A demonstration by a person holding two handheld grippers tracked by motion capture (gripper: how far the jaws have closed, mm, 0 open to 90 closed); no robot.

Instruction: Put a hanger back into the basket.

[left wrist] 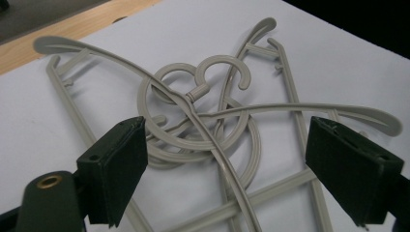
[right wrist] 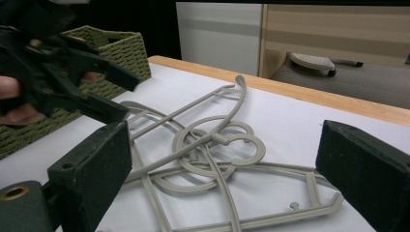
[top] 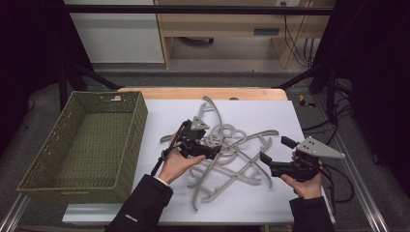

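- A lab or test room is seen.
- A table [top: 270, 193] with a white top is framed by black metal bars [top: 193, 9].
- Loose cables [top: 297, 41] are hung by a wooden desk [top: 217, 29] behind.

Tangled hangers [top: 227, 150] lie mid-table [top: 270, 203], the basket [top: 130, 145] to their left.

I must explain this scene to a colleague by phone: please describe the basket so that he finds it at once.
Start from the white table top. On its left edge stands the basket, left of the tangled grey hangers. It is olive green, woven, rectangular and open on top, the one container there.
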